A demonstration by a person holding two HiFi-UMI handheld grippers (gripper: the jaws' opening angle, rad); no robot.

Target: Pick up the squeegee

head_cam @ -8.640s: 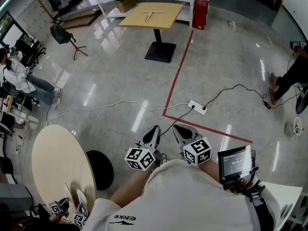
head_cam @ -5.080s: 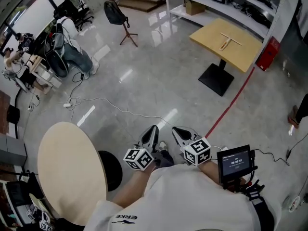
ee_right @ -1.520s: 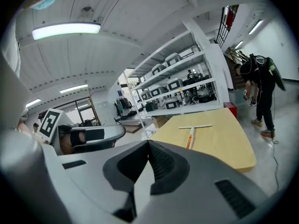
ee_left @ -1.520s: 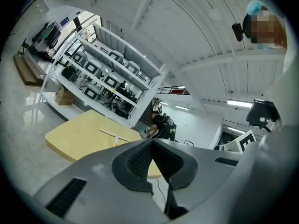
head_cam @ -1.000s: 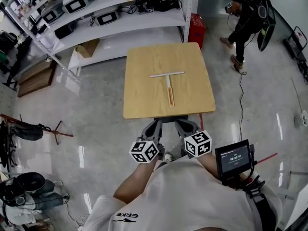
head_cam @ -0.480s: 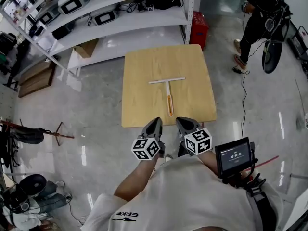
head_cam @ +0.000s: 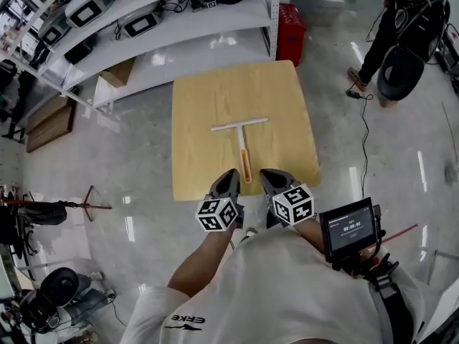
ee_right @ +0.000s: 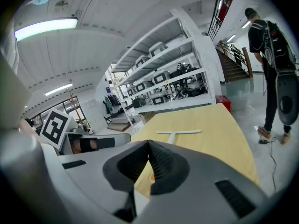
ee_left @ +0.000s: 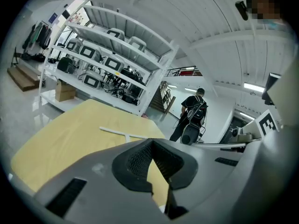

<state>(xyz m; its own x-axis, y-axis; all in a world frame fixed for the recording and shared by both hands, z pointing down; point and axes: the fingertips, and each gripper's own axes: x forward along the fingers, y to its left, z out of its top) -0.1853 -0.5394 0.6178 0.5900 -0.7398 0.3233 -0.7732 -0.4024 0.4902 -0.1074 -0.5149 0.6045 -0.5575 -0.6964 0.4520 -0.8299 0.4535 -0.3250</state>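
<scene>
Two grippers sit side by side in front of the person's white shirt, each with its marker cube facing up. The left gripper (head_cam: 230,175) has its fingers pressed together at the tips with nothing between them, as the left gripper view shows. The right gripper (head_cam: 266,174) is the same, fingers closed and empty. Just to its right, a small screen (head_cam: 350,226) is strapped near the person's wrist.

Both pairs of fingers point across the near edge of the square wooden table (head_cam: 208,99). The squeegee (head_cam: 242,145) lies flat on the table. Its orange handle end reaches toward the near edge, between the two grippers in the head view, and neither gripper touches it. Its white cross blade lies farther out, near the middle of the table.

Beyond the table stand white shelves (head_cam: 179,20) loaded with equipment, with a red box (head_cam: 289,24) at their right end. Farther right, a person in dark clothes (head_cam: 401,27) stands on the glossy floor.
</scene>
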